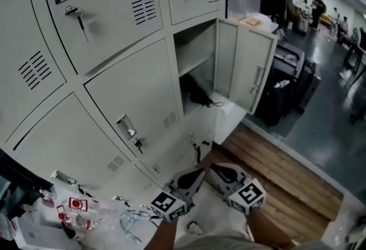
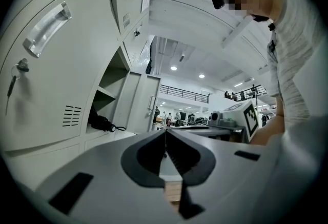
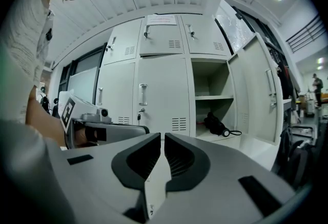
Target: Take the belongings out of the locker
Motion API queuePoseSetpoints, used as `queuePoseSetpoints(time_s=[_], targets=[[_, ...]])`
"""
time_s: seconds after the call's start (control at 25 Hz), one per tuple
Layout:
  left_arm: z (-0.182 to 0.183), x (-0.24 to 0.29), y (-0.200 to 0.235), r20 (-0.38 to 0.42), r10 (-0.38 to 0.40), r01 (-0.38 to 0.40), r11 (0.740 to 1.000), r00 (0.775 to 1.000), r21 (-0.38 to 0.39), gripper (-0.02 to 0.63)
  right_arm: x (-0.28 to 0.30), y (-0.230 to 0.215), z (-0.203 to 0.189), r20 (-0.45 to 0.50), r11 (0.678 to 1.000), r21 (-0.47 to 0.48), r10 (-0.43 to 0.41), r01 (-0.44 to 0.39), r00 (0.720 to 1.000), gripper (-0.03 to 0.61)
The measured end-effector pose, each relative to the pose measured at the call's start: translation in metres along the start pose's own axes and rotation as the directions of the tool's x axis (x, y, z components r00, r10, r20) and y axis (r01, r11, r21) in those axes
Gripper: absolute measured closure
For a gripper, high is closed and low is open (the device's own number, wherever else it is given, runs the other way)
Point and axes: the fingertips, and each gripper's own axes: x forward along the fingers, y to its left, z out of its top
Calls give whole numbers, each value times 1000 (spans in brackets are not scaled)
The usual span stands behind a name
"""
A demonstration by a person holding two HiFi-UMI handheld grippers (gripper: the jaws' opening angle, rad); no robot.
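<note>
Left gripper (image 2: 165,135) and right gripper (image 3: 163,138) are seen shut, empty. A black item (image 1: 198,94) (corded) is noted inside the open locker (image 1: 195,48).

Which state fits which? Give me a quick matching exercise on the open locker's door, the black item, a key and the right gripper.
1 locker door
2 black item
3 key
4 right gripper

a jaws shut, empty
b swung open
c hanging from a lock on a shut door
d lying in the open locker, under its shelf

Pairs: 1-b, 2-d, 3-c, 4-a
</note>
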Motion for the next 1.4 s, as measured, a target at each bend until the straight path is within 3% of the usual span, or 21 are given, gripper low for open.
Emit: queuePoseSetpoints(time_s=[0.44,0.6,0.76,0.92,1.4], targets=[[0,30,54,1,-17,17,1000,1000,-14,609,49,-45,3,-46,999,-7,-37,37,998,575],[4,53,70,5,-3,3,1000,1000,-16,609,64,-81,-1,-12,999,-10,-49,49,999,575],[14,78,85,2,31,-31,999,1000,-43,609,78,-113,2,-46,1000,-11,-20,20,999,575],[3,104,109,-19,62,-62,998,998,3,607,93,-142,10,-67,1000,-10,22,-23,998,575],[2,163,152,-34,170,-170,985,985,9,607,129,-199,10,-96,993,-8,118,-119,988,572]])
